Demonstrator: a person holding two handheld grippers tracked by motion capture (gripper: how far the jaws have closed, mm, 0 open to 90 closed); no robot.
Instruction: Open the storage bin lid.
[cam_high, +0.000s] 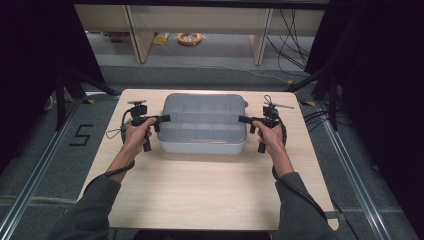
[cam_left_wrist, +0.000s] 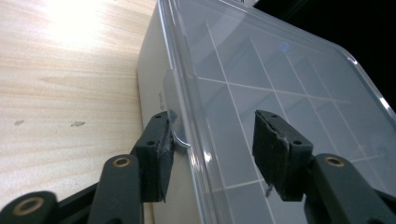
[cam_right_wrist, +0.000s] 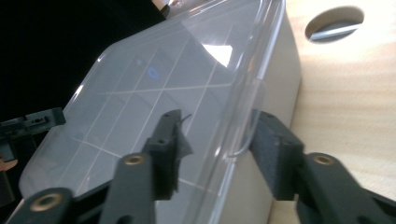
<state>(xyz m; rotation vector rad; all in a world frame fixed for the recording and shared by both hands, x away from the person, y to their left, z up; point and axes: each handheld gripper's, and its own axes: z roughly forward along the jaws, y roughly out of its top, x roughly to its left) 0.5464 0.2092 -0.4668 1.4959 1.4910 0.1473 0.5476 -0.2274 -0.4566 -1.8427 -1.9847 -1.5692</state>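
Two tools straddle the short ends of a grey compartment box (cam_high: 204, 125) that sits near the far middle of the worktop (cam_high: 200, 195), its clear lid (cam_left_wrist: 280, 88) on. The left tool (cam_high: 161, 120) has one jaw under the lid's latch tab (cam_left_wrist: 175, 126) against the box's side wall and the other jaw above the lid; that upper pad stands clear of the plastic, so the jaws are apart and not yet clamped. The right tool (cam_high: 245, 120) mirrors it: one pad sits just beside the latch tab (cam_right_wrist: 252, 116) on the outer side, the other hovers over the lid, also apart with the rim between them.

The likely trouble is an uneven grip. If one side bites before the other, the box could skew or slide across the smooth wood. Pads that catch the thin tab alone, and not the rim, could slip off it or flex it, and the lid could pop up on one side instead of both. A pull on the lid alone would probably leave the base behind or drag it.

Room is generous toward the person, where bare worktop stretches wide. Behind the box the far edge lies close, so pushing away risks an overhang. A round hole (cam_right_wrist: 334, 22) in the worktop sits near the box's right far corner. Side margins are moderate.
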